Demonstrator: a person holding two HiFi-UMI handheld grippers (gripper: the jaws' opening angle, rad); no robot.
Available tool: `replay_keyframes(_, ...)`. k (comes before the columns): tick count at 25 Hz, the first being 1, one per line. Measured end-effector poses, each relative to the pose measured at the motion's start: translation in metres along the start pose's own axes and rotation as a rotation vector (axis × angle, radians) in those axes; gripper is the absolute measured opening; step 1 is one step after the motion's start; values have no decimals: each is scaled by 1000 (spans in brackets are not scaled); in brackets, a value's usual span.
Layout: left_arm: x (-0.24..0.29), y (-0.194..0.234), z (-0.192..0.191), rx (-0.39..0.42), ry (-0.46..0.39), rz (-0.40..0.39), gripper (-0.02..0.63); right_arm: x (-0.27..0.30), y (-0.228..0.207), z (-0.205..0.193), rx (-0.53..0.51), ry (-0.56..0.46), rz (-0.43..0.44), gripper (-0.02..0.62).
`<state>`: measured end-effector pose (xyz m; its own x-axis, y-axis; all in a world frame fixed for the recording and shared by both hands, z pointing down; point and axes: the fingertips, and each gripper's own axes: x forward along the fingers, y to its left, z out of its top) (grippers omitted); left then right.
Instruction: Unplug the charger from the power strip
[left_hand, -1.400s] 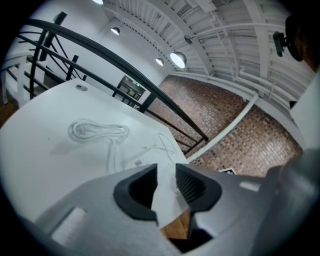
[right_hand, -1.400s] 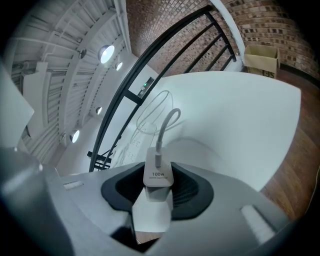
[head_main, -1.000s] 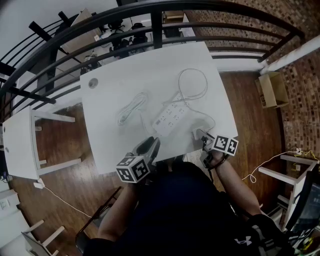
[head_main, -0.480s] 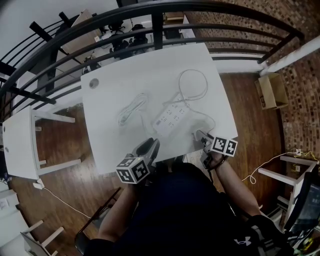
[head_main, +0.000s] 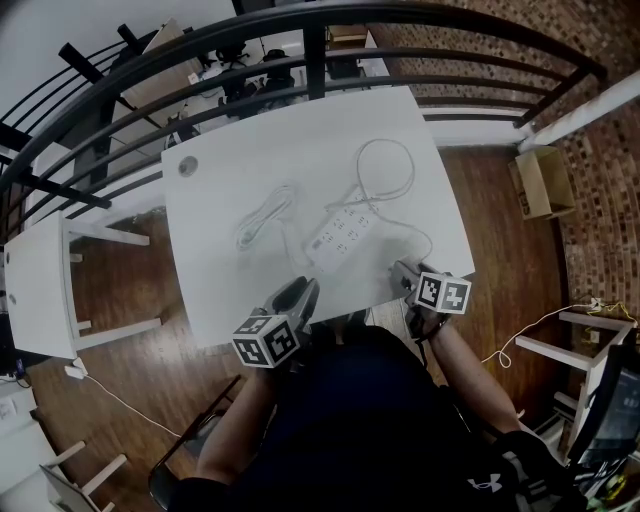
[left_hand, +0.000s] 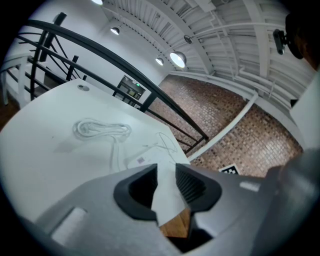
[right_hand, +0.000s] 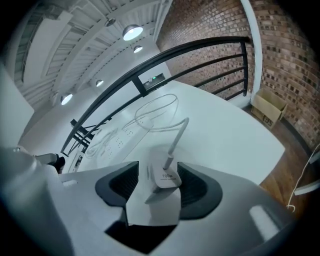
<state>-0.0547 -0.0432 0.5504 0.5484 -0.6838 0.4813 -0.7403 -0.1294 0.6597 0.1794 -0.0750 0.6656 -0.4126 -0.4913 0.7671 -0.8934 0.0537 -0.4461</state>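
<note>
Right tongs (right_hand: 159, 167) have just been opening and are now standing wide, with the charger (right_hand: 165, 175) lying loose between them and the pads not pressing on it. Left tongs (left_hand: 166, 172) are hovering part-open, nothing in them. The charger is sitting on the bench (head_main: 230, 290), well apart from the power strip (head_main: 340, 235) on the person's side of it, near the edge and already out of the sockets. Risk: tongs backing off could be catching the block and knocking it over that edge, or the springy cable (right_hand: 176, 137) could be dragging it. Long axis is running along the tongs, cable end pointing back toward the power strip. Prongs not visible.
</note>
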Motion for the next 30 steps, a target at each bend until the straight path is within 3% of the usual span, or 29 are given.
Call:
replay_keyframes(5, -2, 2, -1, 2, -1, -2, 117, -6, -12, 1, -27, -9, -77, 252)
replay_keyframes(16, -5, -3, -1, 9, -1, -10, 117, -25, -10, 20, -66, -82, -96, 245)
replay_keyframes(24, -13, -26, 18, 96, -56, -32, 117, -66, 70, 73, -139, -276, 97, 159)
replay_keyframes(27, -21, -41, 36, 193, -110, -36, 117, -85, 107, 90, -191, -330, 177, 130)
replay_keyframes(30, -29, -56, 55, 353, -186, -28, 117, -105, 141, 103, -284, -386, 231, 105)
